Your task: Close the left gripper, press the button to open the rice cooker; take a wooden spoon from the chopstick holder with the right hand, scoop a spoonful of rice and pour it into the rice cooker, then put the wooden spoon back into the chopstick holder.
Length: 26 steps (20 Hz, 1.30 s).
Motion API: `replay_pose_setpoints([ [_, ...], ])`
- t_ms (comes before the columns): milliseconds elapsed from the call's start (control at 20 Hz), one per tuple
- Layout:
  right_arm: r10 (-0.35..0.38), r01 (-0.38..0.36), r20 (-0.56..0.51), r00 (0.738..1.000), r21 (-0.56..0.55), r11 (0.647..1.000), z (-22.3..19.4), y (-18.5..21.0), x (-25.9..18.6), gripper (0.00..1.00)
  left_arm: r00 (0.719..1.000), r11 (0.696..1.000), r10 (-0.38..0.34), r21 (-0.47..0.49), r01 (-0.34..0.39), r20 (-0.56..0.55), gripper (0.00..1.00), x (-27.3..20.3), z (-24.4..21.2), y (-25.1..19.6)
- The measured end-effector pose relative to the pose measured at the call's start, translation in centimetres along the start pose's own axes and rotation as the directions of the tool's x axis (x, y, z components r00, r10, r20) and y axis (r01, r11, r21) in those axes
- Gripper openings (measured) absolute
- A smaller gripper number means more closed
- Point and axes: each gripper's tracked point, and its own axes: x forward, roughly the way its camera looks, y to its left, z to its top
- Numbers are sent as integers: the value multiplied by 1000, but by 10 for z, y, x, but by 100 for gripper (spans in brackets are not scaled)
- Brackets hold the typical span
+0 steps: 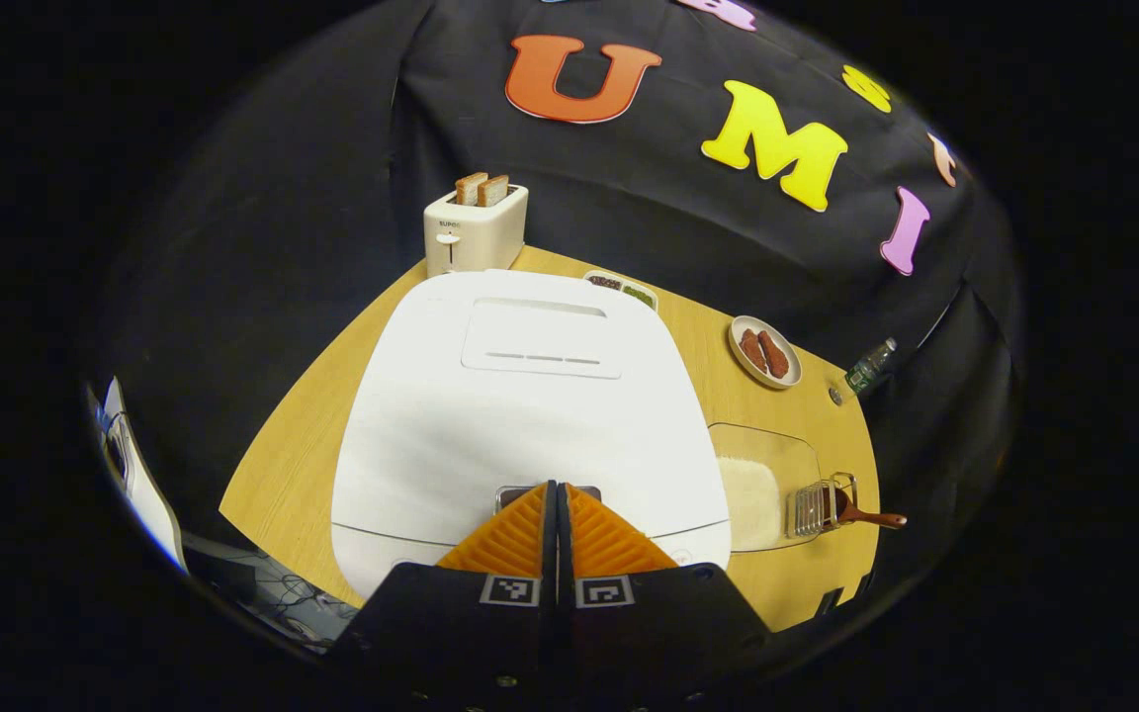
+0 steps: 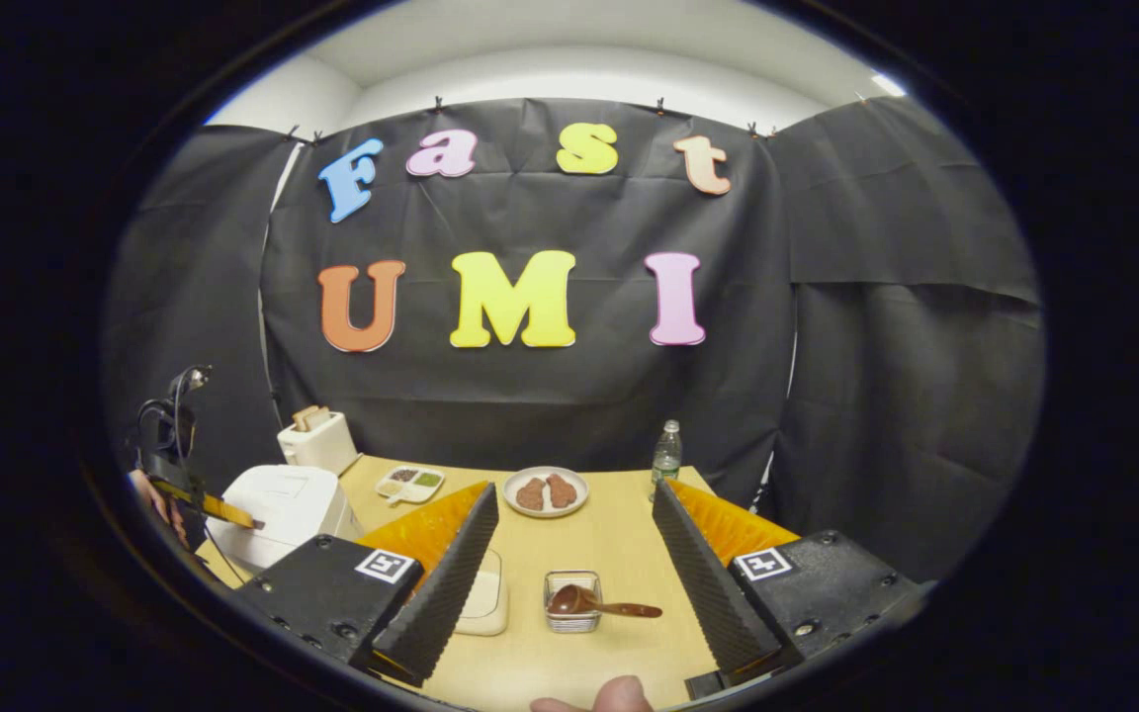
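Note:
The white rice cooker stands with its lid down. My left gripper is shut with nothing between its orange fingers, and its tips rest at the silver button on the cooker's front edge. The right gripper view shows that gripper at the cooker. To the cooker's right stand a clear container of rice and a wire chopstick holder holding the wooden spoon. My right gripper hangs open above the table, behind the holder and spoon, touching neither.
A toaster with bread stands behind the cooker. A divided condiment dish, a plate of brown food and a small bottle line the table's far side. A fingertip shows at the bottom edge.

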Motion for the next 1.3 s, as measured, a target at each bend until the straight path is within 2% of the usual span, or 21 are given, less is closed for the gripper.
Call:
replay_pose_setpoints([
  [150,-9,9,21,1000,-9,1000,8,-7,-6,100,991,1000,-22,-13,24,135,1,-23,36,-10],
  [250,-13,13,24,1000,-8,1000,9,-9,-7,99,972,999,-35,29,29,233,6,-39,66,-15],
  [350,-16,16,28,999,0,1000,13,-12,-11,99,949,997,-45,71,24,311,5,-51,91,-22],
  [400,-22,22,42,999,4,1000,18,-16,-14,99,935,996,-40,92,8,351,18,-56,104,-23],
  [450,-30,30,52,998,2,1000,20,-20,-16,100,921,994,-48,106,7,387,19,-60,114,-26],
  [600,-51,51,53,997,-4,999,18,-29,-21,99,880,990,-54,142,-15,472,51,-70,138,-34],
  [700,-60,60,48,997,-1,998,16,-33,-26,99,854,988,-60,152,-23,518,65,-82,150,-38],
  [750,-61,61,41,997,-2,998,13,-33,-29,99,843,989,-63,149,-21,534,69,-89,151,-41],
  [950,-74,74,19,997,5,997,0,-42,-38,99,816,992,-68,126,-6,574,70,-107,150,-41],
  [1050,-83,83,5,997,9,996,-8,-46,-42,99,800,994,-60,113,-10,597,80,-117,151,-44],
  [1100,-87,87,-1,996,11,996,-13,-48,-43,99,790,994,-62,110,-7,609,80,-126,151,-45],
  [1150,-88,89,-7,996,13,996,-19,-50,-44,99,778,994,-62,108,-8,625,94,-132,151,-46],
  [1300,-82,83,-38,996,23,996,-41,-49,-44,99,741,992,-67,125,-23,668,94,-151,156,-51],
])
